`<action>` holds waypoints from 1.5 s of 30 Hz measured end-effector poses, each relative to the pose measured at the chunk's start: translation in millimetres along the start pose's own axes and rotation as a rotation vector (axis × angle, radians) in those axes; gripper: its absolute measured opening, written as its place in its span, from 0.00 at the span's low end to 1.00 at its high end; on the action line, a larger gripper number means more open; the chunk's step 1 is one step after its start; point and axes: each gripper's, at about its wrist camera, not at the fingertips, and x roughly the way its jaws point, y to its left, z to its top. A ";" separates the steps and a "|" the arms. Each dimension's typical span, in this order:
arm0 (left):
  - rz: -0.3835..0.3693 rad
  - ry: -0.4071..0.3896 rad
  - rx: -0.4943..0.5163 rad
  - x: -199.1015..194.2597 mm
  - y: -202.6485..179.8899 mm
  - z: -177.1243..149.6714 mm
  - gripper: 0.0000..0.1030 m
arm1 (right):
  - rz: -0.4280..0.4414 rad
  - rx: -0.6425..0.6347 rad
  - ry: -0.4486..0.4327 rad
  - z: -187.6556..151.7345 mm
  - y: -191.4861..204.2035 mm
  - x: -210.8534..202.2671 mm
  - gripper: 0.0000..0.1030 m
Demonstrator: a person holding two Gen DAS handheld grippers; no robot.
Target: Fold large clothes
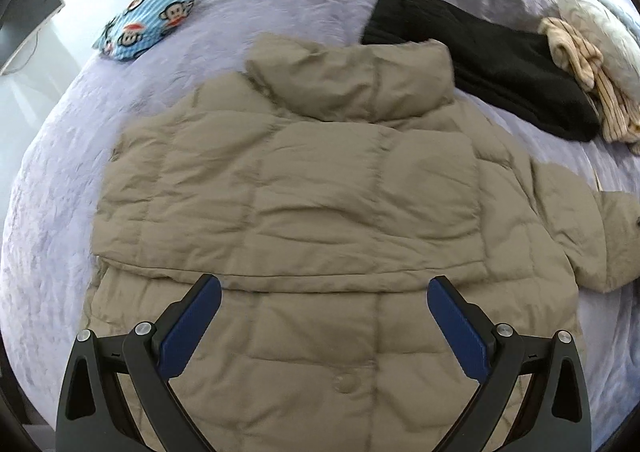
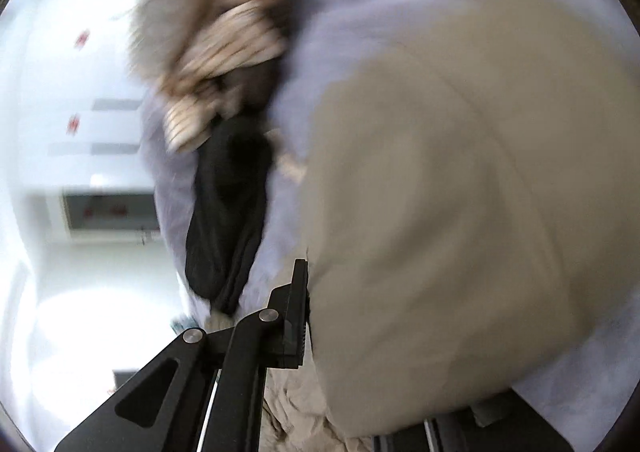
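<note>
A large beige quilted puffer jacket (image 1: pixel 320 204) lies back-up on the lavender bed cover (image 1: pixel 304 0), collar at the far end, one sleeve stretched out to the right. My left gripper (image 1: pixel 324 312) hovers open over the jacket's lower back, its blue pads (image 1: pixel 188 328) spread wide and empty. In the blurred right wrist view, the right gripper's left finger (image 2: pixel 298 316) presses against a bulging fold of the beige jacket (image 2: pixel 460 212); the other finger is hidden behind the cloth. The gripper appears shut on the jacket.
A black garment (image 1: pixel 480 60) lies beyond the jacket's collar at the right, next to a striped beige cloth (image 1: pixel 588 80) and a pale pillow (image 1: pixel 600 28). A blue monkey-print cloth (image 1: pixel 148 20) lies at the far left. The bed's left edge drops to a white floor.
</note>
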 end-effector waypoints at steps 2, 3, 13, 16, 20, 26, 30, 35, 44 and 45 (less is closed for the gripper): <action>0.003 -0.007 -0.014 -0.6 14.1 0.7 1.00 | -0.003 -0.121 0.011 -15.2 36.6 4.2 0.09; 0.009 -0.013 -0.016 -1.1 21.7 1.6 1.00 | -0.002 -0.181 0.019 -24.8 55.9 8.3 0.09; 0.039 -0.059 -0.050 -1.7 99.1 8.6 1.00 | 0.016 -0.792 0.238 -212.9 224.5 117.7 0.09; 0.062 -0.070 -0.059 0.0 121.2 6.4 1.00 | -0.045 -0.870 0.333 -271.2 223.4 160.3 0.09; 0.058 -0.069 -0.078 6.9 135.7 1.8 1.00 | -0.127 -0.857 0.416 -306.2 195.2 196.0 0.09; -0.007 -0.036 -0.109 28.8 122.5 3.6 1.00 | -0.199 -0.743 0.463 -301.4 159.2 218.7 0.13; -0.061 -0.033 -0.103 34.6 104.1 9.2 1.00 | -0.168 -0.701 0.500 -292.2 164.0 204.8 0.80; -0.085 -0.063 -0.103 29.6 108.3 18.6 1.00 | -0.146 -0.673 0.358 -266.6 172.2 151.8 0.81; -0.090 -0.103 -0.206 20.0 168.5 27.1 1.00 | -0.124 -0.653 0.245 -249.1 197.2 154.4 0.19; -0.103 -0.102 -0.221 19.8 174.5 26.8 1.00 | -0.118 -0.699 0.260 -260.0 207.0 157.1 0.19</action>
